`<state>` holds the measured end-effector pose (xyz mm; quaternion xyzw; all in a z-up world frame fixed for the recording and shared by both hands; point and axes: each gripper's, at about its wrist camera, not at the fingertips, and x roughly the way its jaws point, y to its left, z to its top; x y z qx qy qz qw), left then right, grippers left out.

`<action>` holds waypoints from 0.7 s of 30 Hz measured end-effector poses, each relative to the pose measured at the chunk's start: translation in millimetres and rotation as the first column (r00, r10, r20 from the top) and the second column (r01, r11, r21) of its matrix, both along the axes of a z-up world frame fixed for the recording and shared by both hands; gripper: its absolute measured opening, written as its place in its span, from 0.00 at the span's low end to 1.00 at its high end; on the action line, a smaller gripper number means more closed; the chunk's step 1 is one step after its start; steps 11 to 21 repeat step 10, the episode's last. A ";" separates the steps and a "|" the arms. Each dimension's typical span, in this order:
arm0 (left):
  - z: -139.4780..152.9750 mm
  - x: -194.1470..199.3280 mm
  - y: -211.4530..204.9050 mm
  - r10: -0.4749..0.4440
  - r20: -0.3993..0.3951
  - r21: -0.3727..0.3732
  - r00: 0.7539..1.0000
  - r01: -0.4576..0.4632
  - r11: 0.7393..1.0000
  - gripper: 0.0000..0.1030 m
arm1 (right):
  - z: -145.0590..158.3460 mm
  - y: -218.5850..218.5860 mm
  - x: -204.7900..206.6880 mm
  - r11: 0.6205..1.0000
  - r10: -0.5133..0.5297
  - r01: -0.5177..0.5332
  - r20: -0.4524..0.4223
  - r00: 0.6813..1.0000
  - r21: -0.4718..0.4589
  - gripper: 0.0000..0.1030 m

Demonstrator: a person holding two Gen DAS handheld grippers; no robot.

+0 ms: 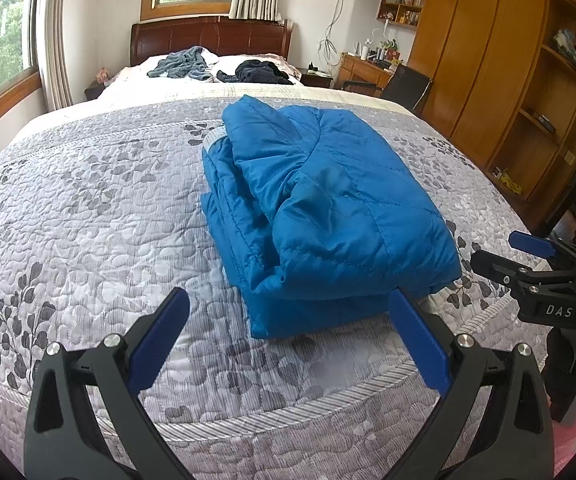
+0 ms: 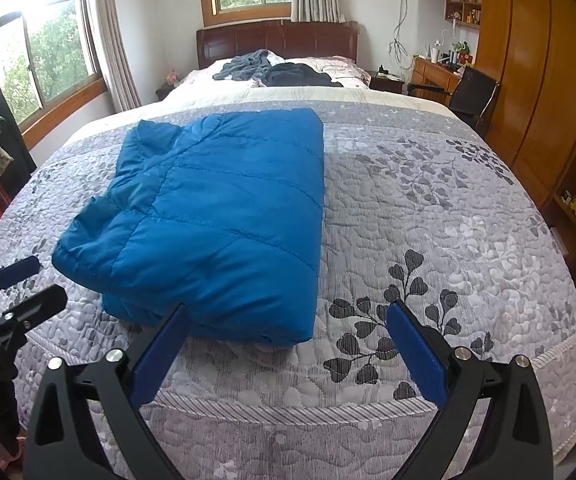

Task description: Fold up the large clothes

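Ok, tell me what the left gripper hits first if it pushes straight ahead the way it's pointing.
Most likely the folded blue quilted puffer jacket. The left gripper is open and holds nothing, and the jacket's near lower edge lies between its fingertips, on the grey leaf-patterned quilted bedspread. Depth is unclear; angled low, it could brush the bedspread first.

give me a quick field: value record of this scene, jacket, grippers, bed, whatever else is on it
garment: blue quilted jacket, folded into a compact stack
surface: bed with grey leaf-print quilt
left gripper: open, holding nothing, just short of the jacket's near edge
right gripper: open, holding nothing, at the jacket's near corner
other clothes: grey-blue garment and dark garment, unfolded near the headboard
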<state>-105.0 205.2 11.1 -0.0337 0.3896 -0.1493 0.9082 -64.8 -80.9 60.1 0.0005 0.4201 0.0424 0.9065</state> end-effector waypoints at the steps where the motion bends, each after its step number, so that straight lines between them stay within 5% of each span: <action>1: -0.1 0.0 0.0 0.000 0.000 0.000 1.000 0.000 1.000 0.96 | -0.1 0.0 0.9 1.000 0.001 -0.001 -0.001 1.000 -0.002 0.96; 21: 0.1 0.5 0.1 0.005 0.001 -0.002 1.000 -0.005 1.000 0.96 | -1.7 -1.1 3.2 1.000 -0.012 0.012 -0.012 1.000 -0.014 0.96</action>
